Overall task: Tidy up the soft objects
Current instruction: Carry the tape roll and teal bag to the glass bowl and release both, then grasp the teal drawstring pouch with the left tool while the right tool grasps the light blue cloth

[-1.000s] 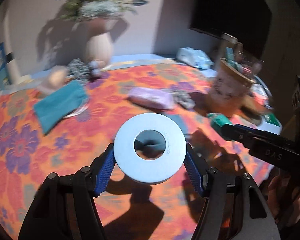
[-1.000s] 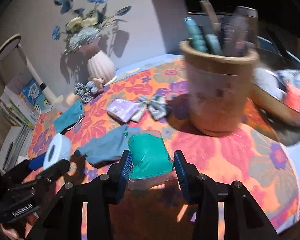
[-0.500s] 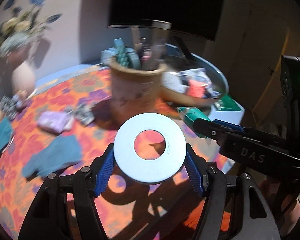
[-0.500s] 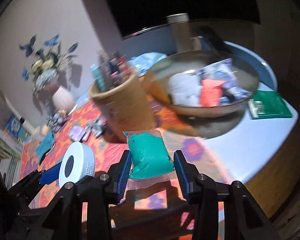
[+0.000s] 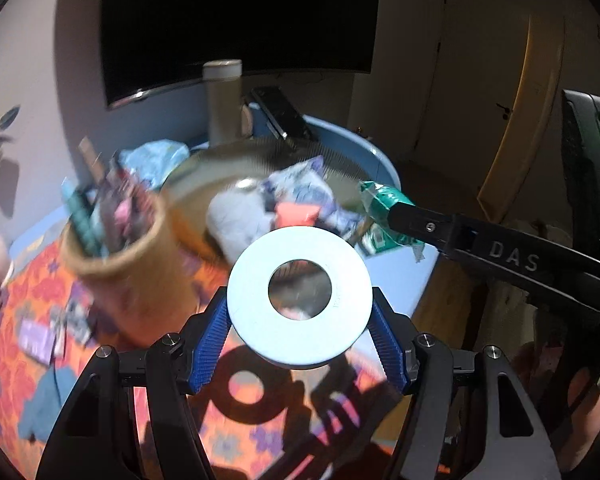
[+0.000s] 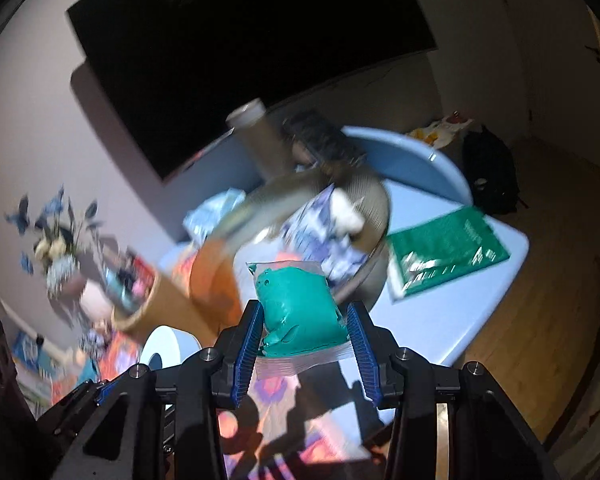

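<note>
My left gripper (image 5: 300, 320) is shut on a white tape roll (image 5: 299, 298) and holds it above the table, in front of the bowl. The roll also shows low left in the right wrist view (image 6: 162, 346). My right gripper (image 6: 306, 328) is shut on a clear bag of green soft stuff (image 6: 300, 310), held close above the near rim of the large metal bowl (image 6: 376, 200). The bag also shows in the left wrist view (image 5: 384, 200) at the bowl's right rim. The bowl (image 5: 204, 172) holds several soft items, among them white, orange and blue-patterned ones.
A tan pot of pens (image 5: 120, 256) stands left of the bowl. A green booklet (image 6: 444, 252) lies right of the bowl on the blue table (image 6: 492, 292). A cardboard tube (image 5: 222, 104) stands behind. Cloths (image 5: 40, 400) lie on the orange floral tablecloth (image 5: 16, 360).
Both grippers have swung right, from the cloths over the floral tablecloth to the metal bowl, and risen. Each still holds its object. The green bag is now at the bowl's rim.
</note>
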The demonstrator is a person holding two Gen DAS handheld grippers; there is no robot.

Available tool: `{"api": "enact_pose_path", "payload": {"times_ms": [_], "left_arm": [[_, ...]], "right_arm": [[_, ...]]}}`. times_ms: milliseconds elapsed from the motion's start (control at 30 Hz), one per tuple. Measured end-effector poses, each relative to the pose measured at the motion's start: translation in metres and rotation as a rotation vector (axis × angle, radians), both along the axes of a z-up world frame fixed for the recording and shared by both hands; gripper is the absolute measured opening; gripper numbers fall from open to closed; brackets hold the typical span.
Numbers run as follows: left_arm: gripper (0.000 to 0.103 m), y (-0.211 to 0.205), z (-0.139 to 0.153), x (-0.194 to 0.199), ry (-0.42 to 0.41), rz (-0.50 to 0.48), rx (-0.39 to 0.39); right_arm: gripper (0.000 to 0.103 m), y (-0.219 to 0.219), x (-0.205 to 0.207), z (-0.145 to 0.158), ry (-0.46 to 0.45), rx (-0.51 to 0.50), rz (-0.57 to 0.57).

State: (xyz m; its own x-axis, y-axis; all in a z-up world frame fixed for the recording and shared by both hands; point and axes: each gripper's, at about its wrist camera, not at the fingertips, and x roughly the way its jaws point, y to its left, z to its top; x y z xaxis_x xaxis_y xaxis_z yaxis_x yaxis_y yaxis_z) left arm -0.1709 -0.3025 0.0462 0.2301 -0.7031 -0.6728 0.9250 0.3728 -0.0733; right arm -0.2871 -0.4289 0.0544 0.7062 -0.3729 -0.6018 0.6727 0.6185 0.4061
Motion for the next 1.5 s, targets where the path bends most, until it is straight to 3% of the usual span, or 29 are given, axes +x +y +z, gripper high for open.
{"api": "enact_pose_path", "payload": {"times_ms": [200,567,633,667,700,733,1067,1500], "left_arm": [[0.064,-0.045,0.013,0.031,0.027,0.066,-0.034],[0.065,-0.103,-0.008,0.068,0.015,0.169,0.027],[0.068,-0.106,-0.010,0.074,0.016,0.181,0.031],[0.071,-0.108,-0.012,0.078,0.014,0.192,0.031],[0.074,-0.109,-0.013,0.080,0.013,0.197,0.034],[0.076,-0.109,-0.013,0.081,0.015,0.193,0.031],[0.076,-0.104,-0.012,0.066,-0.009,0.172,0.031],[0.076,-0.062,0.004,0.029,0.000,0.161,0.004]], "right_arm": [[0.043,-0.037,0.011,0.019,-0.045,-0.043,-0.044],[0.043,-0.112,0.071,0.014,-0.036,-0.006,-0.082],[0.050,-0.126,0.078,0.008,-0.030,0.018,-0.083],[0.066,-0.132,0.080,0.005,-0.027,0.037,-0.081],[0.074,-0.139,0.081,0.001,-0.027,0.058,-0.082],[0.074,-0.142,0.078,-0.001,-0.031,0.066,-0.090],[0.074,-0.134,0.062,-0.001,-0.035,0.061,-0.091],[0.074,-0.083,0.042,0.010,-0.024,0.051,-0.036]]}}
